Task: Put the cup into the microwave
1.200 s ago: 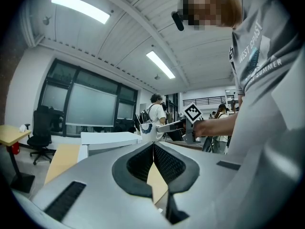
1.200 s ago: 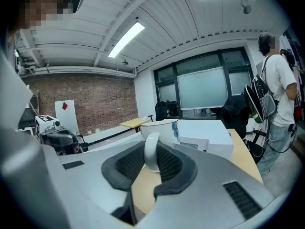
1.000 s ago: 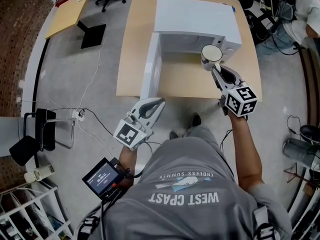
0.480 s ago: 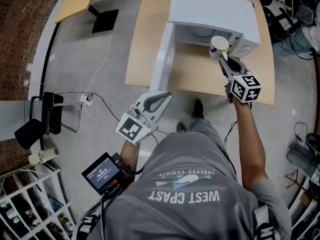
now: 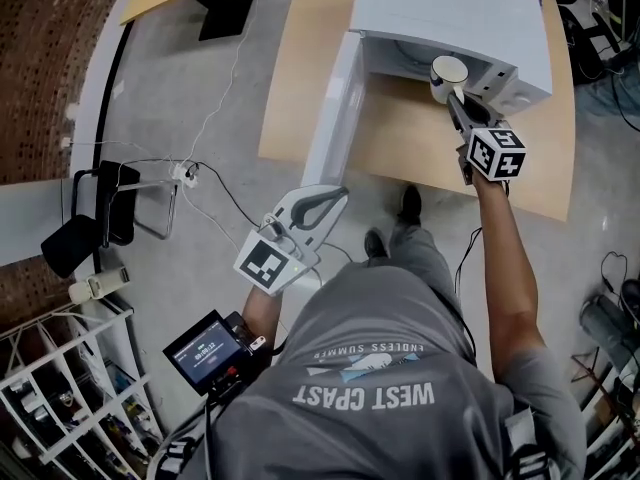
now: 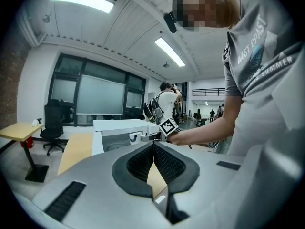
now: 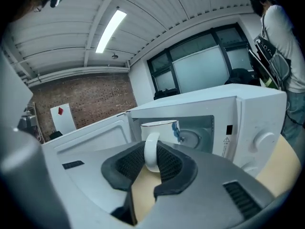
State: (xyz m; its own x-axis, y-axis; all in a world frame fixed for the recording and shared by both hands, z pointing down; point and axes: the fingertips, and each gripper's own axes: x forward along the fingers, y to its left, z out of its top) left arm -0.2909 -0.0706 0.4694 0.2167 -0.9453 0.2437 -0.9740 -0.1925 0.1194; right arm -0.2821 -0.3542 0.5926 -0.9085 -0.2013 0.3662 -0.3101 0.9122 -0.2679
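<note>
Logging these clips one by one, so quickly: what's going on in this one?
A person holds a white cup by its handle in the right tongs, at the mouth of the microwave, whose door stands open. The cup is not yet set down inside. The left tongs are closed and empty, short of the table.

"WEST COAST", "ENDLESS SUMMER" on shirt point(image 5: 370, 378)

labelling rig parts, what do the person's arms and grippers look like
The left gripper and right gripper have pale grey moulded shells with black ribbed pads. Each carries a cube of black-and-white square markers at the hand end. The person wears a grey short-sleeved T-shirt with white print; the forearms are bare.
</note>
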